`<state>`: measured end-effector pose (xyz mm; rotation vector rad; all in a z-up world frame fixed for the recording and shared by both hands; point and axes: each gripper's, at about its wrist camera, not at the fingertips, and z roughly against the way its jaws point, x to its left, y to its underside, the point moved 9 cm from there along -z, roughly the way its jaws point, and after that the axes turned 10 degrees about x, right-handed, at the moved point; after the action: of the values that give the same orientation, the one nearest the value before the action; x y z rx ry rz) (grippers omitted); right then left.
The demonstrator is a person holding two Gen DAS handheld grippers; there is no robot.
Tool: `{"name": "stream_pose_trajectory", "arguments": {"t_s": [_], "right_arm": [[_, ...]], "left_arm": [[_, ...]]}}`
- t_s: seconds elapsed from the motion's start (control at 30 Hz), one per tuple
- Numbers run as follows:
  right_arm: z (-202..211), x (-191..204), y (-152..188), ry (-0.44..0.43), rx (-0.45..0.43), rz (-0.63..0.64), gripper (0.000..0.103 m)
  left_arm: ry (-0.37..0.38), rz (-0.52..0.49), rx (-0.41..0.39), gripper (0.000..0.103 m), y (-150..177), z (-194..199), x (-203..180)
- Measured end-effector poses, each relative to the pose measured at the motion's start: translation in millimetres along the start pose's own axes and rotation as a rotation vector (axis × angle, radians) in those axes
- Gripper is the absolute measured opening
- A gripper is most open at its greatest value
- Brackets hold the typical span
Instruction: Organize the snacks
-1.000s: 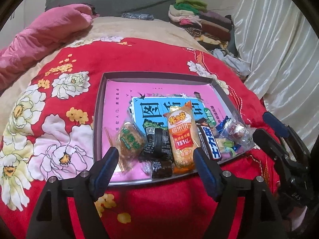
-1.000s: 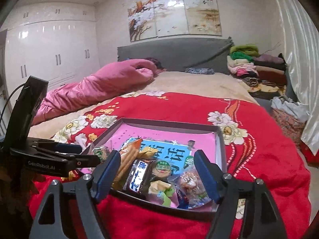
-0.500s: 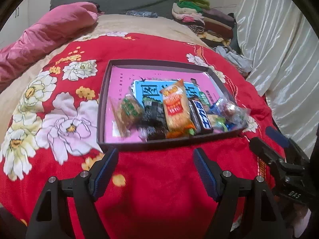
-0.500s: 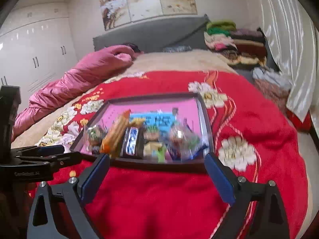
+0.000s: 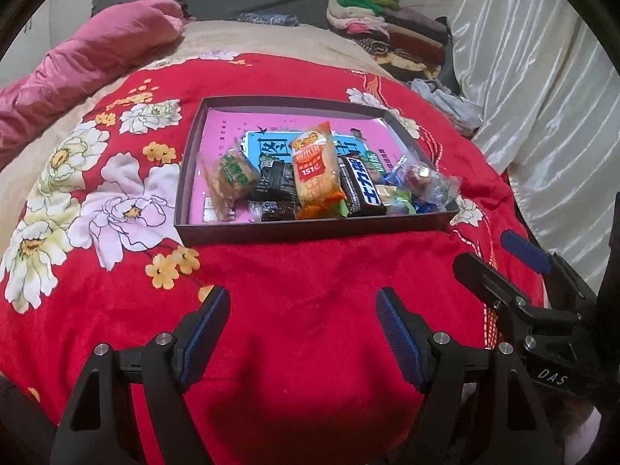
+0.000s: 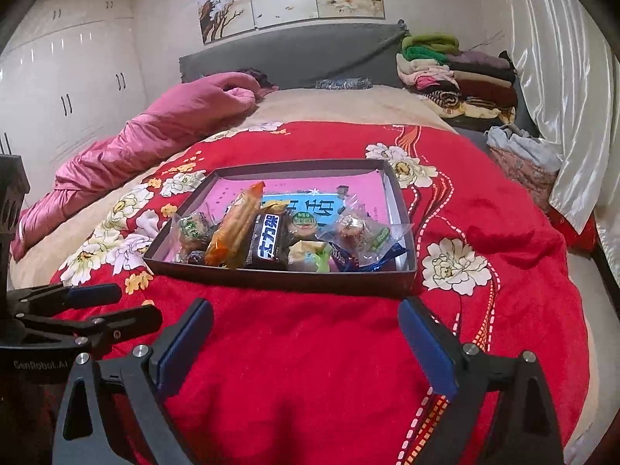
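Note:
A dark shallow tray [image 5: 310, 230] [image 6: 294, 281] with a pink and blue lining lies on the red flowered blanket [image 5: 310, 310]. Along its near side sit several wrapped snacks: an orange packet [image 5: 316, 172] [image 6: 232, 228], a black chocolate bar [image 5: 362, 186] [image 6: 269, 240], a clear-wrapped green biscuit [image 5: 232, 176], and small candies [image 5: 422, 184] [image 6: 360, 232] at the right. My left gripper [image 5: 302, 306] hangs open over bare blanket short of the tray, nothing between its fingers. My right gripper [image 6: 306, 319] also stands open and empty in front of the tray, to the right of the left one.
A pink quilt [image 6: 155, 131] is bunched along the bed's left side. Folded clothes [image 6: 457, 73] are stacked at the far right by the grey headboard [image 6: 290, 54]. A white curtain [image 5: 542, 97] hangs on the right. White wardrobes [image 6: 69, 89] stand at the left.
Both grippers have drawn back from the tray toward the near edge of the bed, so the tray looks farther away. The right gripper's jaws have spread wider.

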<state>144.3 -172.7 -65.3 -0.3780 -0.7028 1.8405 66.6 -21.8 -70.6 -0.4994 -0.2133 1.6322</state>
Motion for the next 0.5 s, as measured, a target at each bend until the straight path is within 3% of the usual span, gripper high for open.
{"name": "stream_pose_trajectory", "arguments": {"t_s": [0.5], "right_arm": [[4.7,-1.1,2.4,-0.001,0.000,-0.014,0.097]], "left_arm": [[-0.021,-0.009,-0.002,0.079,3.1,6.5,-0.8]]}}
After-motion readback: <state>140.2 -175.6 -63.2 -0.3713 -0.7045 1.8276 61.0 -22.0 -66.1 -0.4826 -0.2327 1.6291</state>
